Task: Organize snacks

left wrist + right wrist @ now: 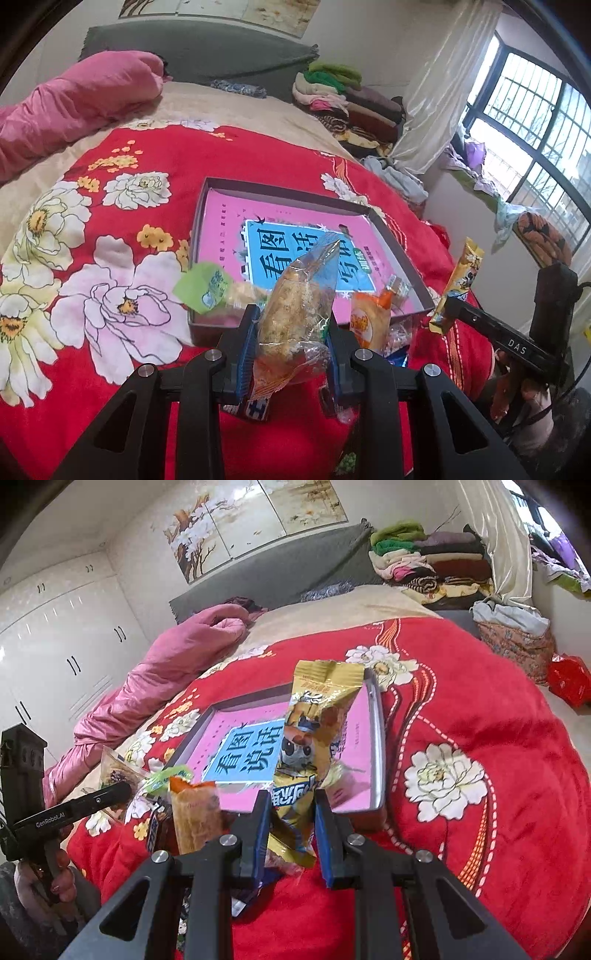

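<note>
A shallow grey box (402, 251) with a pink and blue printed bottom lies on the red floral blanket; it also shows in the right wrist view (376, 738). My left gripper (291, 325) is shut on a clear-wrapped fluffy pastry (295, 310), held upright near the box's front edge. My right gripper (290, 805) is shut on a gold snack packet (314, 731) with a cartoon face, held over the box's near side; the packet also shows in the left wrist view (458, 284). A green packet (203, 286), an orange packet (369, 321) and other wrapped snacks lie at the box's front edge.
The bed's red floral blanket (110, 258) spreads around the box. A pink quilt (74, 99) lies at the far left. Folded clothes (340, 96) are stacked by the headboard. A window (535, 129) and a curtain are at the right. White wardrobes (55, 646) stand to the left.
</note>
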Tool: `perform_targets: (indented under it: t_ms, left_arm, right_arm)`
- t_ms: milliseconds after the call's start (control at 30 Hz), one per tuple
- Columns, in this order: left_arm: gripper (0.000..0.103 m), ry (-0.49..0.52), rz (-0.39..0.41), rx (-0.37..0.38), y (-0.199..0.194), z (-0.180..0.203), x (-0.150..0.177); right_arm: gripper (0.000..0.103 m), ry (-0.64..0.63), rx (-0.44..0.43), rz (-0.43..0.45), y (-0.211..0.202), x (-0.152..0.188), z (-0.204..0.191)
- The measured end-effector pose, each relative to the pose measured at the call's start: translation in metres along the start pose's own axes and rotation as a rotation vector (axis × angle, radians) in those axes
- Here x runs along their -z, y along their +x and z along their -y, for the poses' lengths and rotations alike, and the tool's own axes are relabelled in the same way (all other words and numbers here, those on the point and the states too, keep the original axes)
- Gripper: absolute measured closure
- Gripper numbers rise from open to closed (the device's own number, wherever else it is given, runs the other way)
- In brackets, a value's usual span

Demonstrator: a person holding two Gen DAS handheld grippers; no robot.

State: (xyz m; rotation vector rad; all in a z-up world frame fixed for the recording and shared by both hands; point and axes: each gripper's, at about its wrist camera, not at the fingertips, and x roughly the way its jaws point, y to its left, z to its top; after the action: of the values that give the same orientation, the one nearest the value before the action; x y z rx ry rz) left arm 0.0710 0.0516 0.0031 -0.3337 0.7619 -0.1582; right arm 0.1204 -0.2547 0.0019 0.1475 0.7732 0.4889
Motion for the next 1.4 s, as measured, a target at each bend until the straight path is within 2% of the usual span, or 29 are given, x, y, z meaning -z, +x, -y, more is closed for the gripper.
perform_targets:
  t_ms: [333,700,1133,1400]
  left_arm:
    - [0.071,-0.051,0.001,0.031,0.02,0.002,-0.012]
    - [0.071,-0.057,-0.012,0.037,0.047,0.004,-0.019]
    - [0.071,0.0,-0.07,0.013,0.083,0.01,-0.019]
    - [0.071,-0.01,-0.086,0.022,0.093,0.004,-0.017]
  right_arm:
    - [0.079,-0.001,0.044,0.025,0.0,-0.007,0.01]
    - [0.079,-0.024,0.068,0.037,0.003,-0.009,0.008]
    - [0.079,-0.025,0.139,0.069,0.006,-0.013,0.014]
    - [0.079,-0.055,0.171,0.053,0.018,-0.015,0.014]
